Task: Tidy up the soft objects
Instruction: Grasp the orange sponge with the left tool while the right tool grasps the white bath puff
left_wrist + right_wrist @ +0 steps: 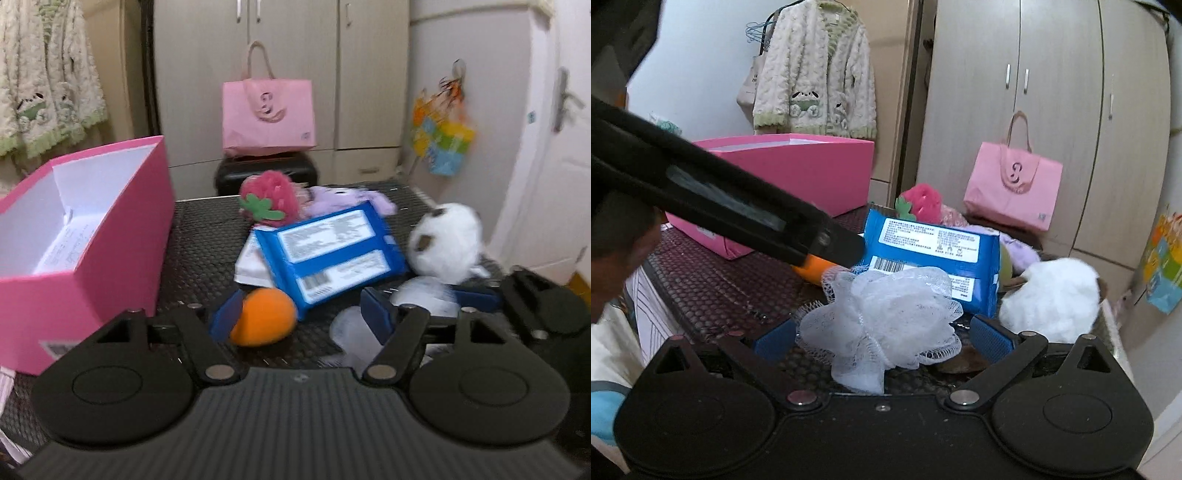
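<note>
At nine o'clock in the left wrist view stands the open pink cardboard box (110,236) with white inside walls, its mouth up, probably the bin meant for the soft things; a printed sheet lies on its floor, and the rest of the inside is cut off.

The left gripper (303,317) has its blue-padded fingers spread wide. The round orange plush toy (264,317) sits just inside the left pad, apparently touching it, so a squeeze seems to be lining up, though blur leaves the contact unsure.

At twelve o'clock a blue plastic wipes pack (332,258) leans tilted on a white packet (251,266) and hides much of the pile. Behind it sit the pink strawberry-shaped puff (269,199) and a lilac plush (347,199), only partly seen.

At two o'clock rests the white fluffy ball toy (447,243) with dark patches.

In the right wrist view, the right gripper (882,334) likewise stands open, straddling the white mesh bath pouf (882,325) lying on the dark woven table mat (720,288), ungripped as far as shows. The left gripper's body crosses from ten o'clock, masking most of the orange toy.
</note>
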Demonstrator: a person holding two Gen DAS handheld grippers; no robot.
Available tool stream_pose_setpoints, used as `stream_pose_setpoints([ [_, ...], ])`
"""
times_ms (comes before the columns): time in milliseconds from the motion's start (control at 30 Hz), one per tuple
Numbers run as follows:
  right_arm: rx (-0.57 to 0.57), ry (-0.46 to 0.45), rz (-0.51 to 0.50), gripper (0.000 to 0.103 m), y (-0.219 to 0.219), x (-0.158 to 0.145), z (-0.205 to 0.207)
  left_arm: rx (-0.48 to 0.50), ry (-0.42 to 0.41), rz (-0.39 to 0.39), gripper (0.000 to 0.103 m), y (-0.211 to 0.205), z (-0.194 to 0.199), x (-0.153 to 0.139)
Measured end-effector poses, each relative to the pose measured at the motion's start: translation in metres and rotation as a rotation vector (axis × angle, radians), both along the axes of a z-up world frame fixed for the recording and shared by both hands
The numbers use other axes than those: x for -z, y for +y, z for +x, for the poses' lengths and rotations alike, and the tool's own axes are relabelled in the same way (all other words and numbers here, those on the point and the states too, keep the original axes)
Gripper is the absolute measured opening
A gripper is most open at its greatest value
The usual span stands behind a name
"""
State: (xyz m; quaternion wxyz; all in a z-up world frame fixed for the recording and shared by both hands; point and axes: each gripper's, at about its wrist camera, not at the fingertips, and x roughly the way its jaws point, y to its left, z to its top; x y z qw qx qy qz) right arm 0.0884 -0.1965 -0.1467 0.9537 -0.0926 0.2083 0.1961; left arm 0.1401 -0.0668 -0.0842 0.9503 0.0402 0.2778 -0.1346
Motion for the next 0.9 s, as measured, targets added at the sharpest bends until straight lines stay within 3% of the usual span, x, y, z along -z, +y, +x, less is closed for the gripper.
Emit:
stream_pose_setpoints([
  [133, -0.003, 0.011, -0.001, 0.096, 0.001, 0.002, 0.012, -0.037, 0.048, 0.006, 0.067, 0.004, 0.024, 0.014],
  [233, -0.002, 0.048, 0.002, 0.087, 0.001, 0.005, 0.021, -0.06, 0.075, 0.012, 0.066, 0.008, 0.034, 0.024],
  [400, -0.01, 0.072, 0.032, 0.076, 0.0, 0.005, 0.03, -0.041, 0.096, 0.004, 0.065, 0.008, 0.04, 0.035],
  [667, -0.005, 0.056, -0.06, 0.083, 0.019, 0.005, 0.036, -0.05, 0.142, -0.074, 0.05, 0.02, 0.043, 0.037],
  [800, -0.014, 0.069, -0.034, 0.054, 0.02, 0.004, 0.036, -0.061, 0.142, -0.076, 0.046, 0.023, 0.042, 0.036],
  [900, 0.012, 0.087, -0.001, 0.046, 0.013, 0.003, 0.036, -0.057, 0.143, -0.08, 0.046, 0.023, 0.04, 0.035],
])
